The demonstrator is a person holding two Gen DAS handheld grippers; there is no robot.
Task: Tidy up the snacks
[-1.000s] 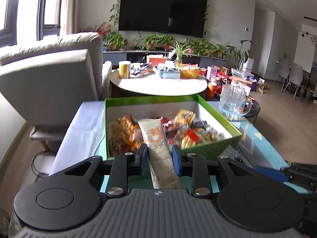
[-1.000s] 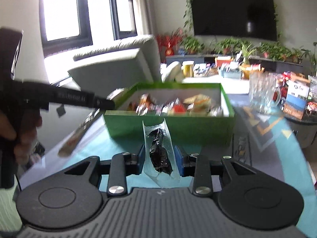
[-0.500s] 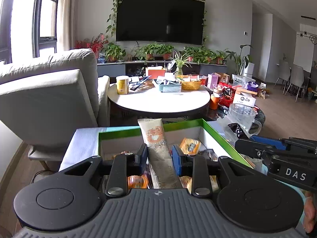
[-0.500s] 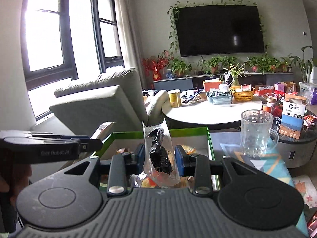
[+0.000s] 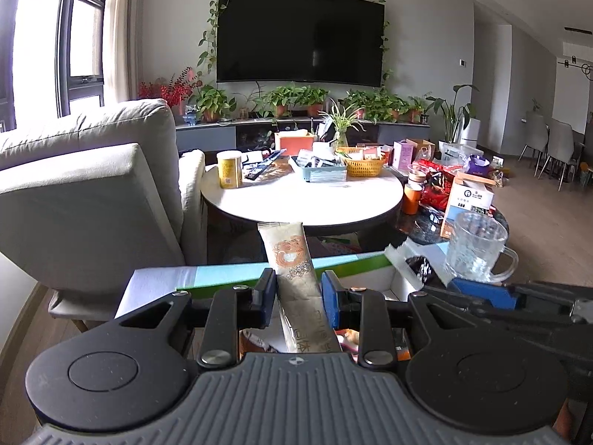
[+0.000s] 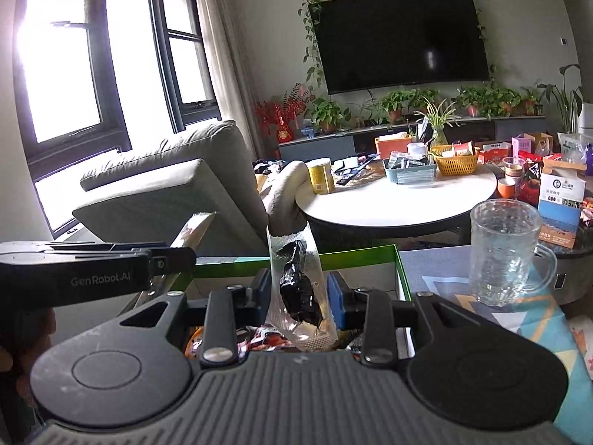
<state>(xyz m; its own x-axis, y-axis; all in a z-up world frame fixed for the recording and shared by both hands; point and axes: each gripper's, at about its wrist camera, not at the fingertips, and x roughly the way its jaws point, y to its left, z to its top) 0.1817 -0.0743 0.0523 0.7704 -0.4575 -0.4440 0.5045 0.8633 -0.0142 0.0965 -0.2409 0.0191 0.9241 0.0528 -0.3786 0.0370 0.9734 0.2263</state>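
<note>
My left gripper (image 5: 298,293) is shut on a long beige stick packet (image 5: 292,263) with an orange swirl print, held over the green snack box (image 5: 355,260). My right gripper (image 6: 298,291) is shut on a clear pouch with a dark snack inside (image 6: 298,289), also over the green box (image 6: 355,254). Several wrapped snacks (image 6: 259,335) lie in the box under the jaws. The right gripper shows at the right of the left wrist view (image 5: 481,293), and the left gripper shows at the left of the right wrist view (image 6: 92,274).
A glass mug (image 6: 504,252) stands on the patterned cloth right of the box. A grey armchair (image 5: 92,200) is to the left. A round white table (image 5: 307,200) with a yellow can, baskets and boxes stands behind.
Both grippers have moved forward over the box with their packets and tilted up. The box now lies mostly under the jaws. The two grippers are closer together.
</note>
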